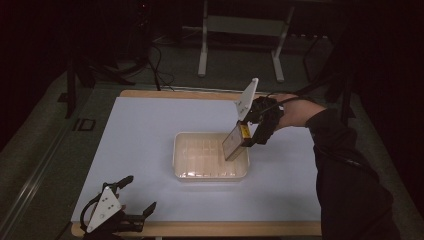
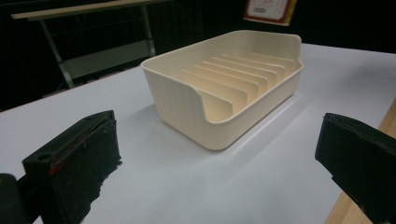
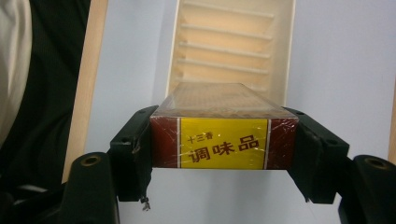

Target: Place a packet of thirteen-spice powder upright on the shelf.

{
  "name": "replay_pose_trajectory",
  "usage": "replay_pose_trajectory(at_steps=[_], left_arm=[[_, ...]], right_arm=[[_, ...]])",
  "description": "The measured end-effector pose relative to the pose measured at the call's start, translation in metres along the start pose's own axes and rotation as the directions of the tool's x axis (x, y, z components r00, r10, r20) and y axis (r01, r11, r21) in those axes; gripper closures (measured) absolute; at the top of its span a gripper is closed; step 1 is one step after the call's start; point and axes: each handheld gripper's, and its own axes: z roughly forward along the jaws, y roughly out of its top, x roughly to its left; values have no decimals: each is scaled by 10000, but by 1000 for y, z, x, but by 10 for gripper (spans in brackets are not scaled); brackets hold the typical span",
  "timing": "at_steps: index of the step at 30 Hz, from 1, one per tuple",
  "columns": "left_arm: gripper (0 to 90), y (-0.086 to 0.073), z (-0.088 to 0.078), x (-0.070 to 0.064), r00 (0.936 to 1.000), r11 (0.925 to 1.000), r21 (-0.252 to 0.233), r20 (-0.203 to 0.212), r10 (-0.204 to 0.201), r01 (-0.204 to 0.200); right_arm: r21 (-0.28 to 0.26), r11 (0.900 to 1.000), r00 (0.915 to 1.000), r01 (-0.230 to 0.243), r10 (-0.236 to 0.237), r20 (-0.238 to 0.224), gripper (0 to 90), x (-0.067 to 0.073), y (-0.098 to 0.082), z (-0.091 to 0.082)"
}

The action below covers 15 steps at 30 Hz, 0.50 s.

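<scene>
While the cream ribbed plastic tray [image 1: 210, 155] sits on my white counter [image 1: 145, 135], my right gripper [image 3: 224, 144] pinches a red-and-yellow seasoning box [image 3: 223, 140] above it; left gripper [image 1: 134, 196] jaws spread wide, holding nothing.

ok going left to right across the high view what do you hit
left gripper → cream tray → box tilted over the tray's right end → right gripper holding it → person's sleeve

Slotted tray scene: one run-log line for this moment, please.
right gripper: shut on box, above tray | left gripper: open, idle | tray: no contents
</scene>
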Motion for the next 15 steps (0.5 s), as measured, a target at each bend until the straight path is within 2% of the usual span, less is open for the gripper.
replay_pose_trajectory(at_steps=[3,6,8,15], left_arm=[[0,0,0,-1,9999,10000,-5,88,87,-87],[0,0,0,-2,9998,9999,-9,114,133,-133],[0,0,0,-1,9998,9999,-37,105,152,-151],[0,1,-1,-1,9992,9991,-201,-83,382,-383]], right_arm=[[-221,9998,10000,-28,28,-26,321,-3,10,6],[-387,9990,9998,212,-210,71,321,-5,16,12],[-487,9986,9998,212,-210,39,321,-6,20,15],[-967,9952,9998,144,-155,-109,321,-11,33,27]])
